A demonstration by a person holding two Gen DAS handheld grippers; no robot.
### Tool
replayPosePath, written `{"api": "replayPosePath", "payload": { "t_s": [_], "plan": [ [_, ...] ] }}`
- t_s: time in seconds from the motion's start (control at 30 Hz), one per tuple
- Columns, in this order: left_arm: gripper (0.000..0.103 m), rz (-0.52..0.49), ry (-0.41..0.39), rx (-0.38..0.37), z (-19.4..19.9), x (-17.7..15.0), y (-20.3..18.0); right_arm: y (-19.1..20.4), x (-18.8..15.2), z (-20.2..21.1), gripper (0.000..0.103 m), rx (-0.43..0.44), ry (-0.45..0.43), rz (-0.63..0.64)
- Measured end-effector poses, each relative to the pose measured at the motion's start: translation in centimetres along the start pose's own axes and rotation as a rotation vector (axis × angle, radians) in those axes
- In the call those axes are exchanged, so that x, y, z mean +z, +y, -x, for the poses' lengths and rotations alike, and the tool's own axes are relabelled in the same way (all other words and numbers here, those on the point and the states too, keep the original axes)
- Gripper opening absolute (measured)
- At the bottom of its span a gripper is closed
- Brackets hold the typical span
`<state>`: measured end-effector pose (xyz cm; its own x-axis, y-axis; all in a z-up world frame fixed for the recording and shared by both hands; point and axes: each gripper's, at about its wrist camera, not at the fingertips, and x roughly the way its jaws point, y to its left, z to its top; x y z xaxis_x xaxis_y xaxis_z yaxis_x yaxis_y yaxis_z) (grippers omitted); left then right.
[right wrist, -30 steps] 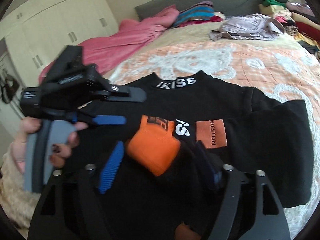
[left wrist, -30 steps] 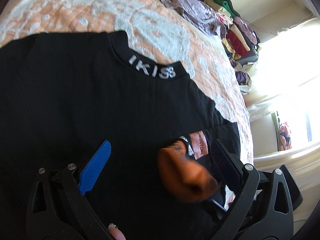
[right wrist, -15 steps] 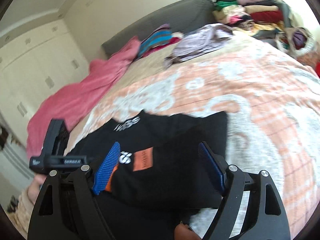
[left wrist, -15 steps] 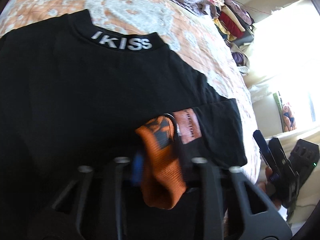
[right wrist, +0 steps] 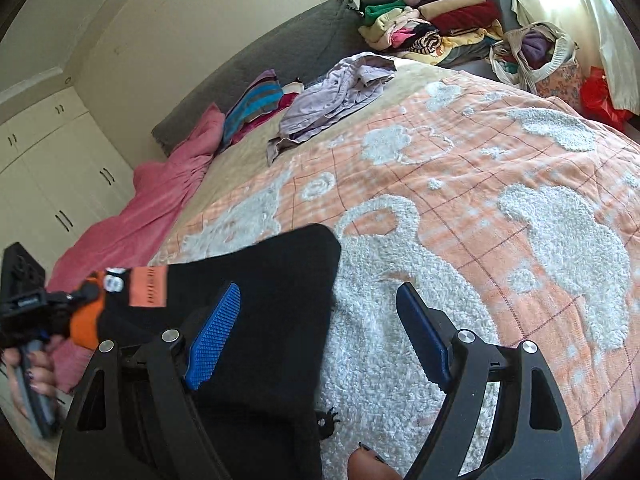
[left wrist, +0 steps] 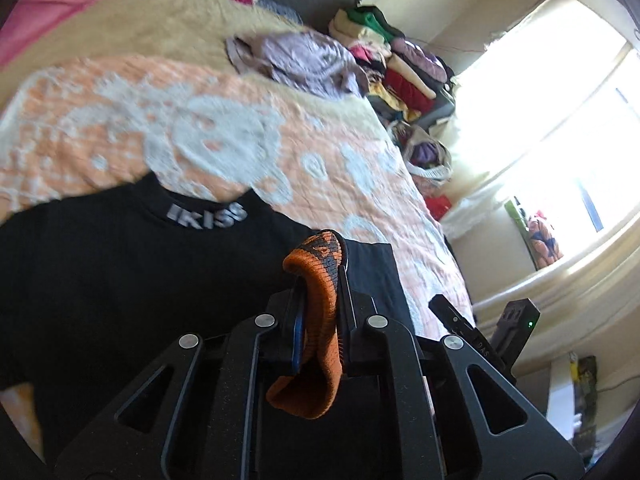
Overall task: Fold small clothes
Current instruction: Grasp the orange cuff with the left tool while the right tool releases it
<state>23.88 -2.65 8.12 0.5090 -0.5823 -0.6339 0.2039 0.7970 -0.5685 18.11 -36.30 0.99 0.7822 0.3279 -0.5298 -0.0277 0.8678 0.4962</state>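
My left gripper (left wrist: 320, 312) angles down toward the bed, its jaws clamped together on one orange cuff (left wrist: 316, 320) — the cuff folds over the fingertips and hangs out behind them. That cuff belongs to the black sweater (left wrist: 120, 280), the only garment I'm working on; it lies on the peach-and-white blanket (left wrist: 200, 136) with its "IKISS" collar (left wrist: 206, 214) pointing away from me. From the right wrist view I can see the hand (right wrist: 34, 376) gripping the left tool's handle at the far left edge, the sleeve stretched up to it.

My right gripper (right wrist: 320, 344) also tilts downward, its two blue pads (right wrist: 214, 336) standing well apart with nothing pinched — the left pad sits over black cloth, the right one over bare blanket. One lilac garment (right wrist: 336, 92) lies crumpled farther up the bed.
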Motion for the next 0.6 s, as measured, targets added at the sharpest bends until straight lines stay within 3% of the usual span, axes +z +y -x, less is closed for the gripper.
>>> {"api": "replayPosePath", "payload": {
  "t_s": [0.23, 0.6],
  "plan": [
    [0.006, 0.051, -0.012, 0.068, 2.1, -0.4, 3.9, 2.2, -0.4, -0.2, 0.079, -0.017, -0.029, 0.067],
    [0.006, 0.140, 0.012, 0.128, 2.4, -2.6, 9.7, 4.9, -1.9, -2.2, 0.079, -0.039, 0.023, 0.155]
  ]
}}
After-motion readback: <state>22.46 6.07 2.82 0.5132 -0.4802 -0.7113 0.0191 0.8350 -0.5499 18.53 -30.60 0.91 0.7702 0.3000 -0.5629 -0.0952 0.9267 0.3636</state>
